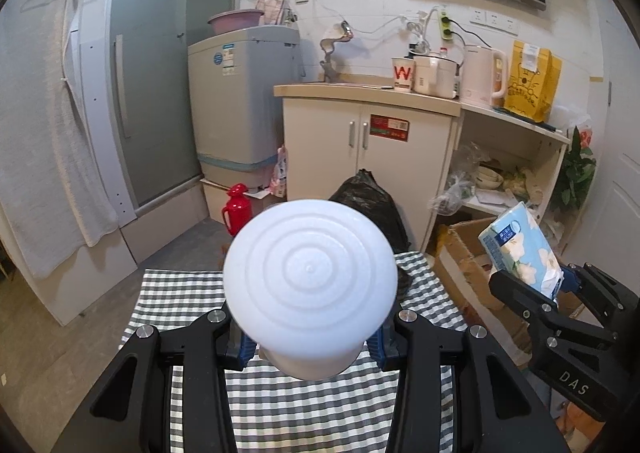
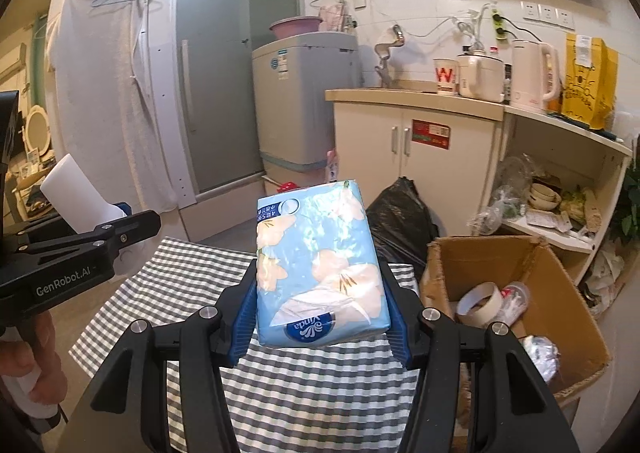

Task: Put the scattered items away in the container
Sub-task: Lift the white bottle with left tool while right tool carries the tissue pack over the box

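Two hand-held grippers hang above a table covered in a grey-and-white checked cloth [image 1: 192, 293], each with something clamped between its blue-padded fingers. The left gripper [image 1: 310, 341] is closed on a white plastic bottle [image 1: 310, 281], gripped around its narrower body; the bottle's round, ringed base faces the camera and hides most of what lies ahead. The right gripper [image 2: 322, 319] is closed on a light blue tissue pack [image 2: 320, 261] printed with pale lilies, held by its two long sides and pointing forward and upward from the fingers, its logo end nearest the camera. An open cardboard box [image 2: 560, 293], the container, sits on the floor just to the right of the right gripper and slightly ahead of it, beside the table edge. Only the right wrist view looks down into the box, where a roll of tape [image 2: 478, 303] and some crumpled clear plastic lie; it also shows the left gripper off to its left, with part of a hand [image 2: 24, 365] on its handle. The left wrist view shows only a corner of the box, half hidden behind the right gripper, plus a red flask [image 1: 236, 209] on the floor ahead.
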`<state>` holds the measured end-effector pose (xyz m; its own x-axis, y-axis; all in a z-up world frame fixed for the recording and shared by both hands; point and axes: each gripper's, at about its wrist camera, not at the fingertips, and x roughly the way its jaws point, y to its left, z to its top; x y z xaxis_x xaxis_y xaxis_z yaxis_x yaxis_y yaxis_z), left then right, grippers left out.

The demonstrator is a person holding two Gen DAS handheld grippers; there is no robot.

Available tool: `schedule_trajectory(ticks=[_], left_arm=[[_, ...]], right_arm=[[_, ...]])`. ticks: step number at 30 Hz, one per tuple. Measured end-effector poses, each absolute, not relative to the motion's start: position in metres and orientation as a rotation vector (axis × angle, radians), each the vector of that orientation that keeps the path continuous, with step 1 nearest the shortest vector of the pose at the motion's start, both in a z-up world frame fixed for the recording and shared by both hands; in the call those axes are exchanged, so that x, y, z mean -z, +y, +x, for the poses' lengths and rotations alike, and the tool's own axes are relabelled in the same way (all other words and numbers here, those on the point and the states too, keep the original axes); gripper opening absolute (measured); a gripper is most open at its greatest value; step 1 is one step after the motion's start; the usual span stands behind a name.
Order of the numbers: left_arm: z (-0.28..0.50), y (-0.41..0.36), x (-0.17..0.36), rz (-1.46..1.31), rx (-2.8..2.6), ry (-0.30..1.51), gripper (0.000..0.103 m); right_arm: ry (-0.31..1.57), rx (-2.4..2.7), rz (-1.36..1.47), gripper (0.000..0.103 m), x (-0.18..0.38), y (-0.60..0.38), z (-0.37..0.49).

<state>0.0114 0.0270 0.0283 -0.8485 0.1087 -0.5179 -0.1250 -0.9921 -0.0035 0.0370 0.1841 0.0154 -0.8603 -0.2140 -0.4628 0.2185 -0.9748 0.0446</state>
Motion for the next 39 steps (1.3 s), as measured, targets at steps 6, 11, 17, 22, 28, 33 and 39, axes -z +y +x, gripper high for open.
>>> schedule_trajectory(ticks=[6,11,17,22,28,33,39], left_arm=[[0.002,0.047,-0.028,-0.817,-2.859,0.050,0.044],[-0.007,0.067,-0.028,-0.813,-2.824,0.087,0.043],[-0.019,0.088,-0.029,-0.811,-2.787,0.097,0.044],[-0.031,0.106,-0.027,-0.818,-2.757,0.094,0.044],[-0.043,0.125,-0.026,-0.816,-2.727,0.074,0.044],[-0.051,0.143,-0.025,-0.813,-2.695,0.078,0.044],[-0.058,0.171,-0.023,-0.805,-2.643,0.096,0.044]], right_arm=[[0.008,2.874,0.707,0.054,-0.018,0.207,0.038],[-0.012,2.901,0.707,0.054,-0.019,0.223,0.035],[-0.024,2.925,0.718,0.054,-0.020,0.242,0.028],[-0.035,2.953,0.725,0.054,-0.021,0.260,0.021],[-0.019,2.982,0.757,0.054,-0.021,0.280,0.013],[-0.032,3.013,0.772,0.054,-0.020,0.297,0.012],[-0.054,3.053,0.803,0.054,-0.018,0.320,0.011]])
